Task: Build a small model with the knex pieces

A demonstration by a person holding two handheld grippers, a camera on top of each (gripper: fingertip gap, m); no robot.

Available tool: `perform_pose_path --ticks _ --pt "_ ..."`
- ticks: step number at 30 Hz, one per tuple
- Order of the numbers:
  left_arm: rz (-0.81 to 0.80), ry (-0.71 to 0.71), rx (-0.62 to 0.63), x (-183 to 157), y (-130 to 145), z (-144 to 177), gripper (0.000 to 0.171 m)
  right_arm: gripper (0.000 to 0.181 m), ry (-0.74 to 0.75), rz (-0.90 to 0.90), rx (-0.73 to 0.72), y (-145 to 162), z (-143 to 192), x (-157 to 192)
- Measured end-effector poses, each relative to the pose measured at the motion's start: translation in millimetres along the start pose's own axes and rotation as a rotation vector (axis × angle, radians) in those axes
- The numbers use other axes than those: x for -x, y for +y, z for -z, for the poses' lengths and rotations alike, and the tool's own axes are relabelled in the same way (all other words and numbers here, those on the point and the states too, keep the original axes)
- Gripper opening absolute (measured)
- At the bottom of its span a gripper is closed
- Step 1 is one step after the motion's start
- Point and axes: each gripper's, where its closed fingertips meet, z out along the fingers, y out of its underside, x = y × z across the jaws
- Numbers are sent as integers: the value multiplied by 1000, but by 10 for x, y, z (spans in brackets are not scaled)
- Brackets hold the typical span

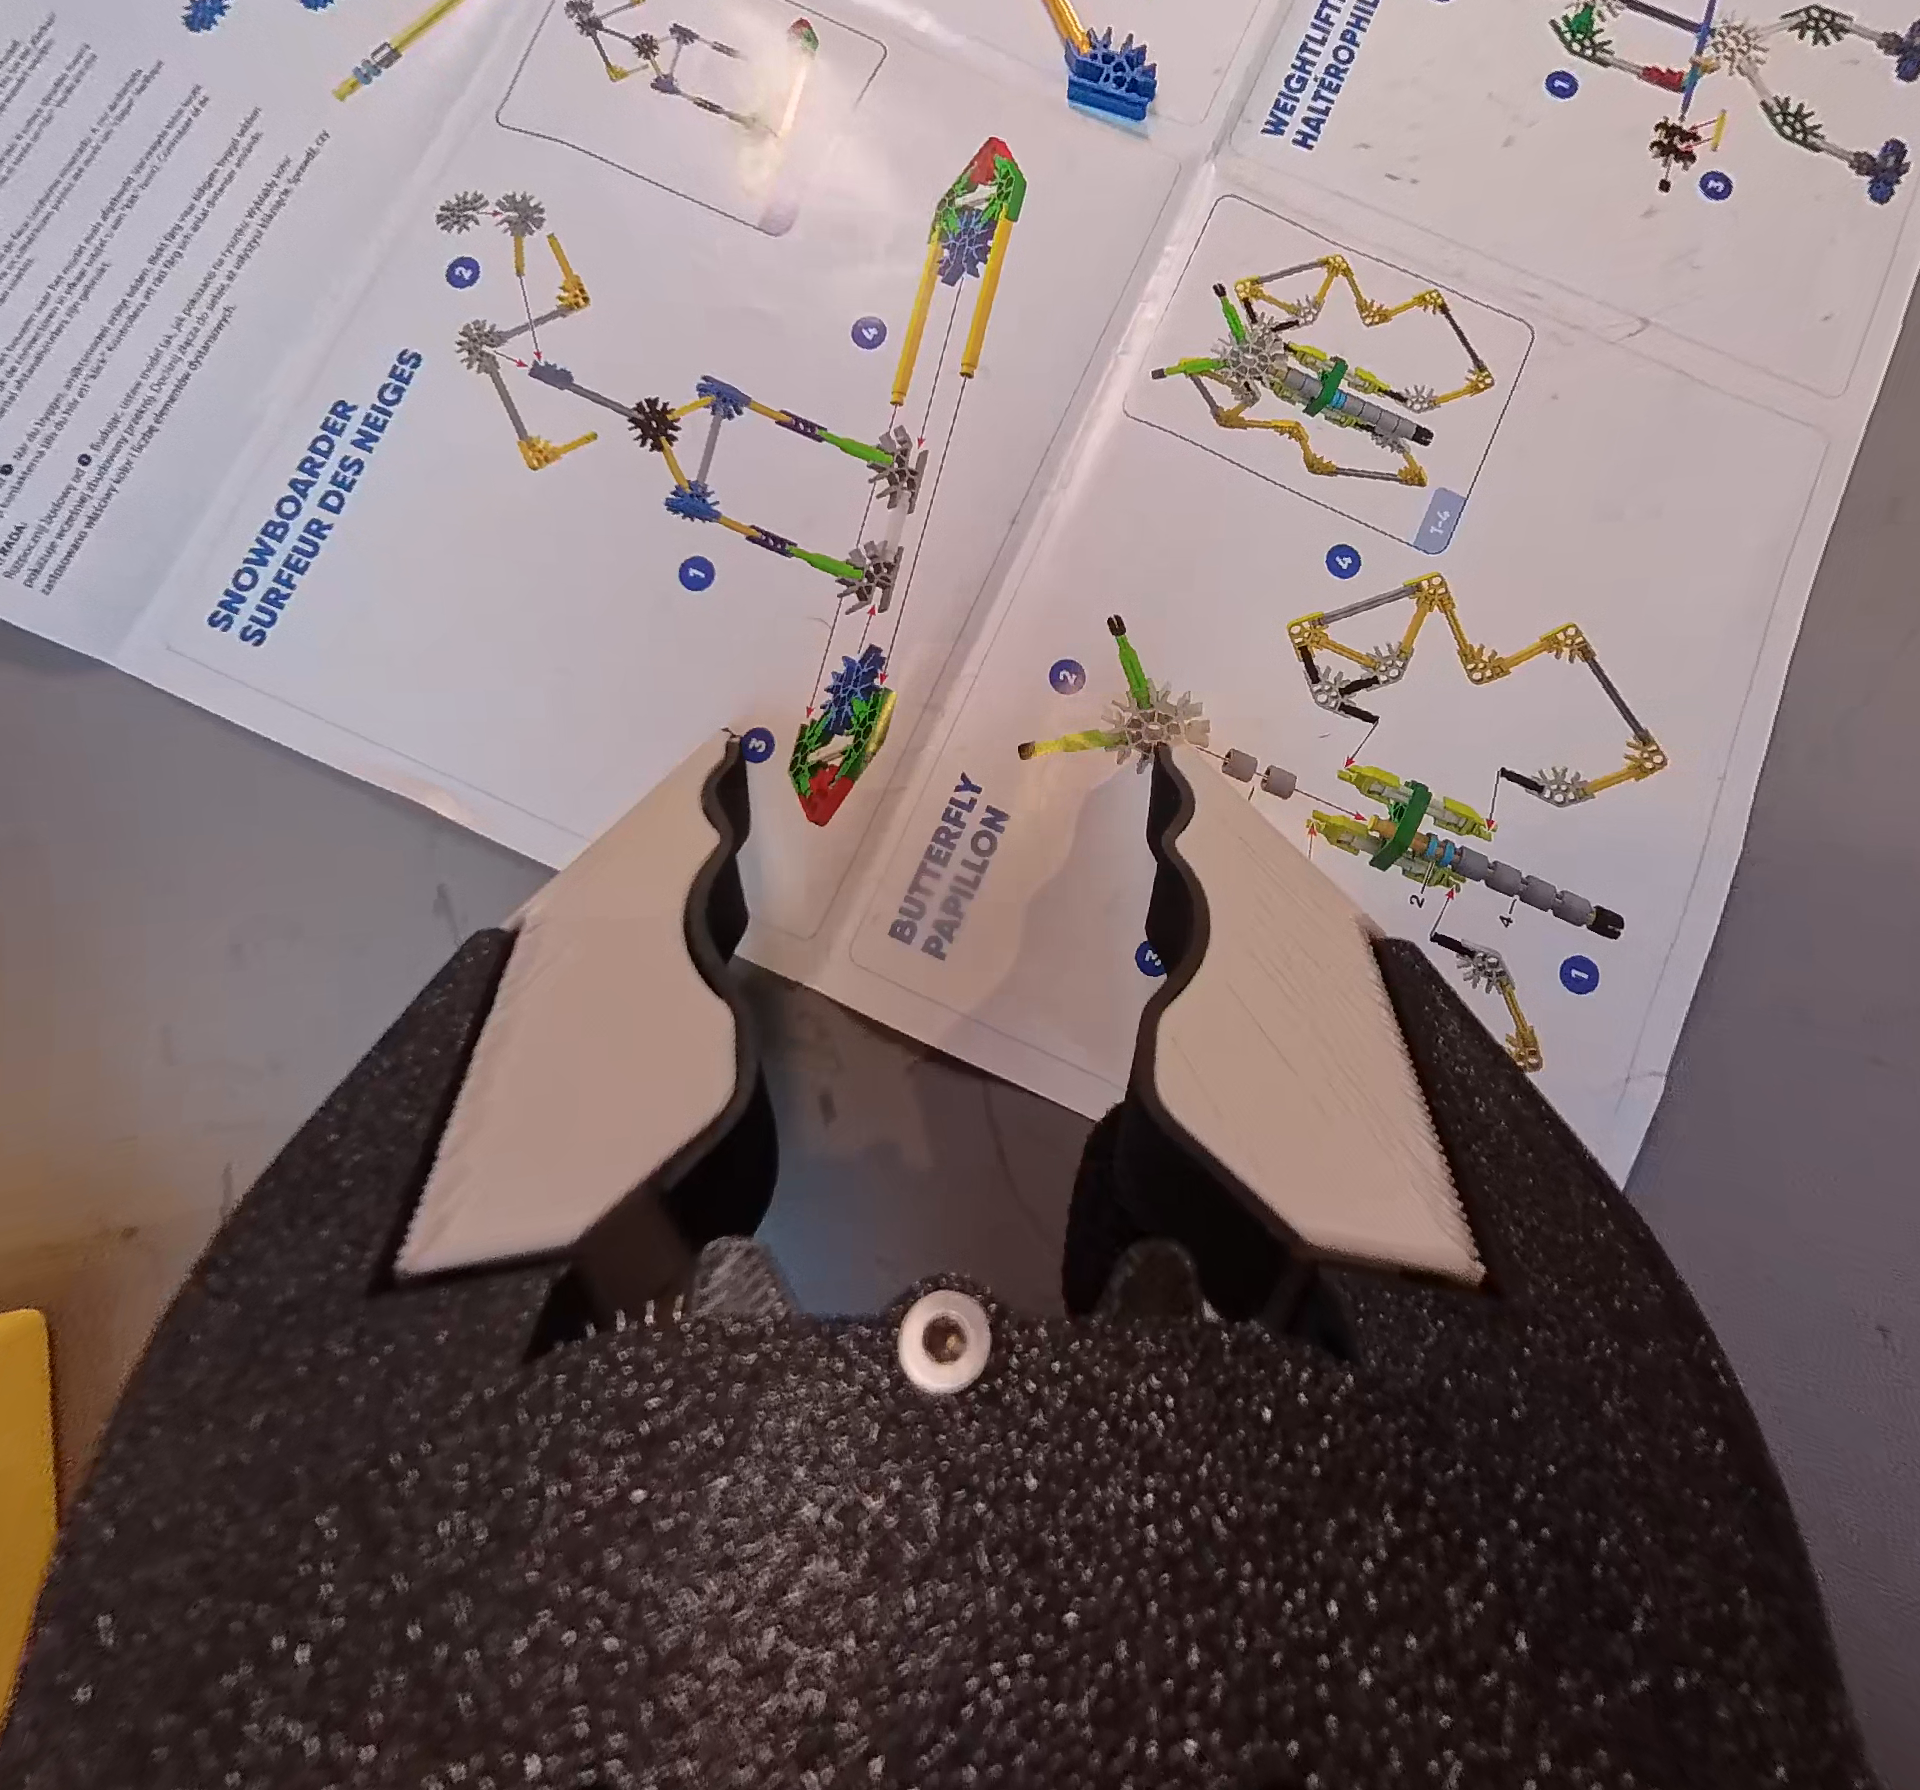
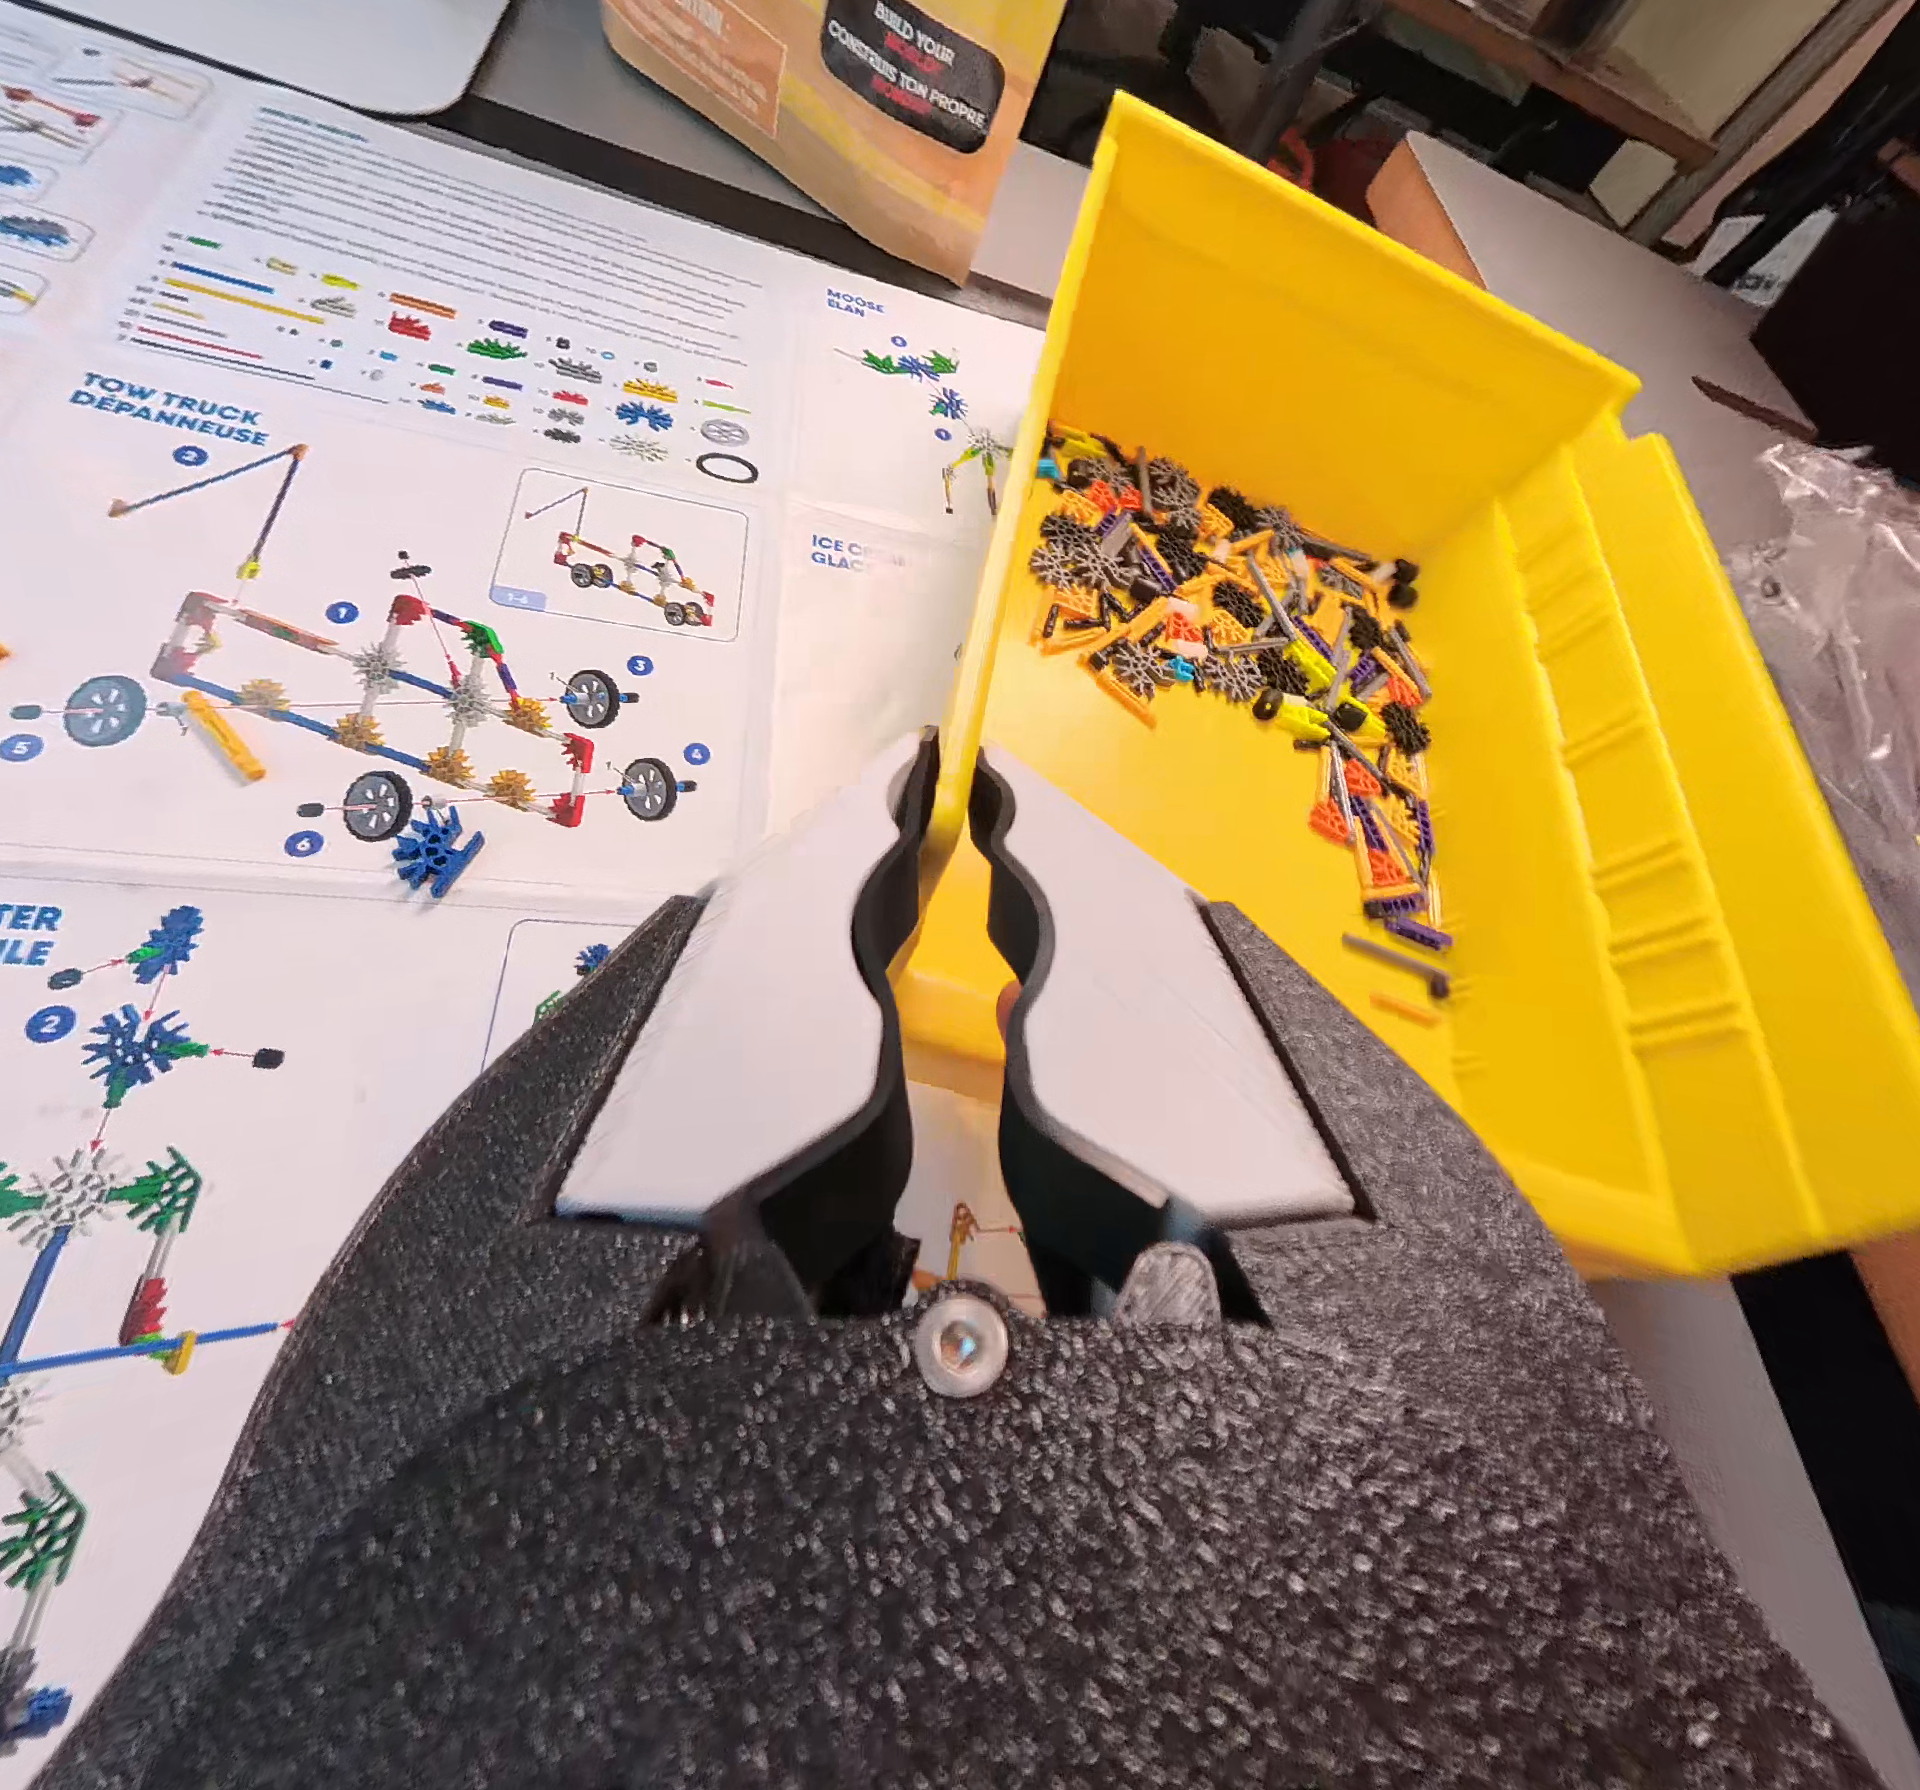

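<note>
L gripper: jaws spread wide, nothing between them, hovering over a big white folded paper instruction sheet w/ colour build diagrams, lying flat on a grey tabletop. A real small yellow rod plugged into a blue toothed connector piece lies on the sheet, well ahead of the tips.

R gripper: jaws narrow, pinching the near side wall of a yellow plastic bin, which sits tilted at the sheet's right edge. Inside, a heap of small plastic construction pieces – orange, black, grey, purple, yellow – lies against the lower side. Behind the bin stands a tan cardboard box; crumpled clear plastic bag at far right
</note>
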Motion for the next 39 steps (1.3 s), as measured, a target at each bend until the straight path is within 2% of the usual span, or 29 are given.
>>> perform_pose_path --ticks 10,14,17,19,22,29,31,34,39 --pt "3 -2 -3 2 4 3 77 10 -105 73 -21 -48 -77 -23" --pt "7 -1 -13 8 10 10 77 23 -136 95 -197 -455 287 21" --pt "7 4 -17 12 7 10 76 22 -345 152 -254 -639 548 393" --pt "5 5 -18 13 5 9 76 23 -518 173 -174 -507 549 724" --pt "21 6 -33 20 -7 8 74 26 -640 170 -14 -140 303 994" --pt "37 -17 -56 65 -59 27 71 30 -609 149 203 299 -123 1134" --pt "41 -10 -96 47 -173 48 69 30 -598 153 221 335 -181 1157" --pt "32 -6 -157 -5 -394 46 59 16 -632 152 231 339 -183 1229" --pt "29 65 -164 -222 -793 -270 46 16 -657 158 206 322 -150 1253"
